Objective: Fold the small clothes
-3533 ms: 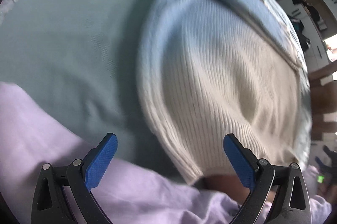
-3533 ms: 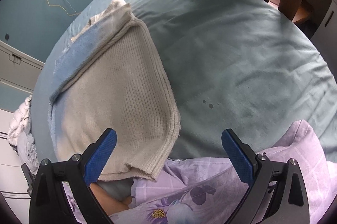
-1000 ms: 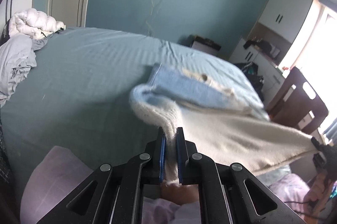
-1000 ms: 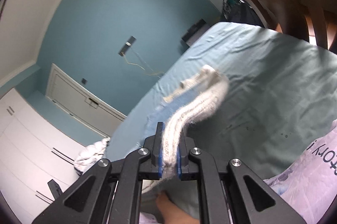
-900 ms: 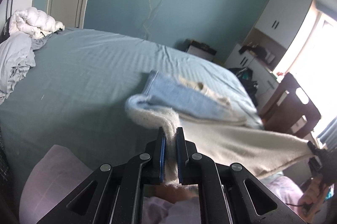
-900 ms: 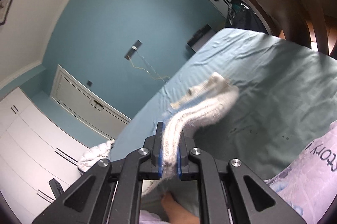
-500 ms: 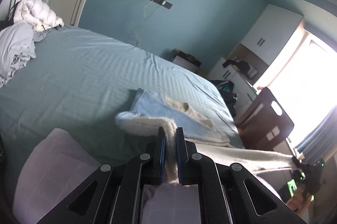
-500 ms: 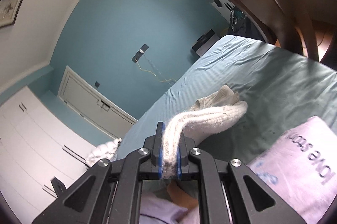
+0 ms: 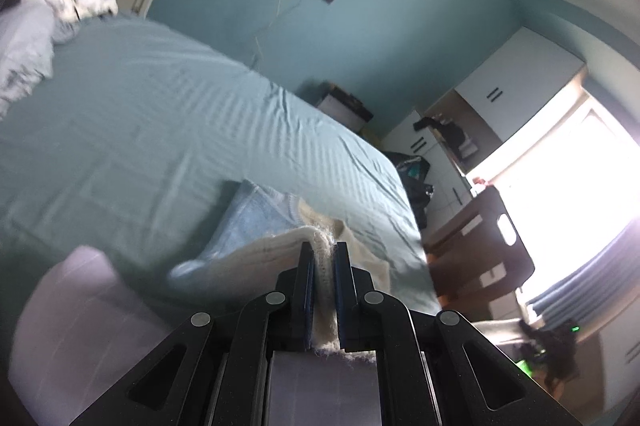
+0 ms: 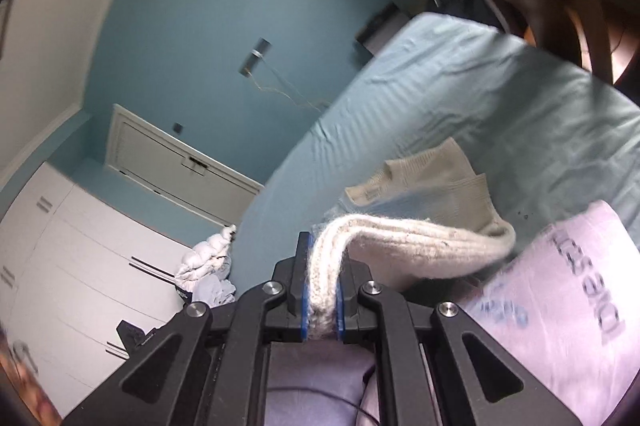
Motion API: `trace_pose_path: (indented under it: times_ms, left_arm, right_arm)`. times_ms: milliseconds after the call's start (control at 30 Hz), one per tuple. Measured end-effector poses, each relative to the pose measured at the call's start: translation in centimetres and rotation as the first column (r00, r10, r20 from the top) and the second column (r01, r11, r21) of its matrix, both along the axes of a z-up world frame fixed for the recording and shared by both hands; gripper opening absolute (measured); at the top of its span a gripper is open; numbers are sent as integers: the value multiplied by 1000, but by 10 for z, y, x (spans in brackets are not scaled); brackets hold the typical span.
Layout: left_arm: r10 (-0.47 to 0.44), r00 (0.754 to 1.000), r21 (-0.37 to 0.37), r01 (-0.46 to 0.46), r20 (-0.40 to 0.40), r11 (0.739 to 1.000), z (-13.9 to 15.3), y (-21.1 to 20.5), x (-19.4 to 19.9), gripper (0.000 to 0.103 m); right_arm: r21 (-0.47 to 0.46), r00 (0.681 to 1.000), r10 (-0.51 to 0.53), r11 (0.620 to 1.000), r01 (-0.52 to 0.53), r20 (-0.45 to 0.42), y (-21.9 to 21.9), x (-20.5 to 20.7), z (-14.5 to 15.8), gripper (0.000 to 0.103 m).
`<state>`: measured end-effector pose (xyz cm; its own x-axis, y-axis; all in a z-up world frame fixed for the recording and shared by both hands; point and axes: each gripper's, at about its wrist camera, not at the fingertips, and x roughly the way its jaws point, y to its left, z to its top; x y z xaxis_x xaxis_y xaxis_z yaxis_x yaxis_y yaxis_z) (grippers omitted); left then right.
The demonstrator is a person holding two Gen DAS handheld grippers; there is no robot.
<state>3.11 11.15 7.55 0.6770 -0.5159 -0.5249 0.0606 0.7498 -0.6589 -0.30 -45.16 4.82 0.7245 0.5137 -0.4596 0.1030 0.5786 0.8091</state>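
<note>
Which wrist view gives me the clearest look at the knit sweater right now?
The right wrist view: the sweater shows sharply, its cream edge arching from the shut right gripper down to the bed. The left wrist view shows it blurred, mostly hidden behind the shut left gripper.

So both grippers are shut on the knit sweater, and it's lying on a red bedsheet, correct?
Not quite: the bedsheet is pale teal, not red, as the left wrist view shows. The rest holds: the left gripper and the right gripper are each shut on the sweater's edge.
</note>
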Motion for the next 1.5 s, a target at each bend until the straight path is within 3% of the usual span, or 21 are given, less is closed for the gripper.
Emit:
trace_pose_path:
  times_ms: [100,200,367,500,700,833,867,933,967,1067,1167,1200,1333,1433,1500]
  left_arm:
    - [10,1000,-14,-11,-23,1000,-8,-7,65,8]
    - [86,994,16,-85,-65,996,-23,-13,143,8]
    - [116,979,17,-115,-166,993,-63,-37,260,8]
    - [125,959,54,-115,-253,992,-117,-63,335,8]
    - [144,912,145,-94,-383,985,-216,-87,396,8]
    - [160,886,142,-108,-435,984,-261,-86,404,11]
    - [158,884,146,-103,-439,984,-268,-87,405,18]
    - [156,877,203,-69,-455,977,-275,-87,407,69]
    - [163,877,227,-63,-452,972,-272,-86,405,103]
    - [177,924,292,-76,-339,953,-247,-79,395,102]
    - [189,935,331,-84,-300,940,-224,-70,382,103]
    - [174,942,344,-69,-285,936,-213,-69,372,103]
    - [100,969,410,2,-225,912,-188,-75,312,103]
    - [31,975,446,73,-221,892,-195,-89,266,103]
    - [-10,974,493,125,-228,861,-207,-105,243,103]
  right_arm:
    - [36,999,2,999,-1,-32,-9,59,-7,5]
    - [72,998,15,997,-11,-53,-13,131,-19,5]
    - [3,982,-37,999,38,-183,-15,243,-62,5]
    - [-13,939,-88,996,89,-333,-26,316,-126,5]
    - [-34,863,-98,995,94,-495,-28,379,-212,5]
    - [-46,819,-103,995,93,-564,-28,395,-252,9]
    - [-51,810,-83,997,66,-580,-26,398,-258,10]
    - [-41,798,-46,999,26,-601,-26,403,-267,16]
    - [-11,808,-27,1000,26,-589,-29,401,-268,18]
    - [37,843,12,999,9,-538,-42,394,-254,31]
    - [-45,894,-13,999,-8,-448,-61,374,-213,70]
    - [-106,902,-43,994,-3,-430,-67,362,-199,87]
    - [-307,907,-62,949,-76,-417,-71,310,-176,91]
    - [-378,890,-33,912,-160,-455,-60,279,-195,90]
    - [-361,869,24,904,-230,-494,-48,267,-215,86]
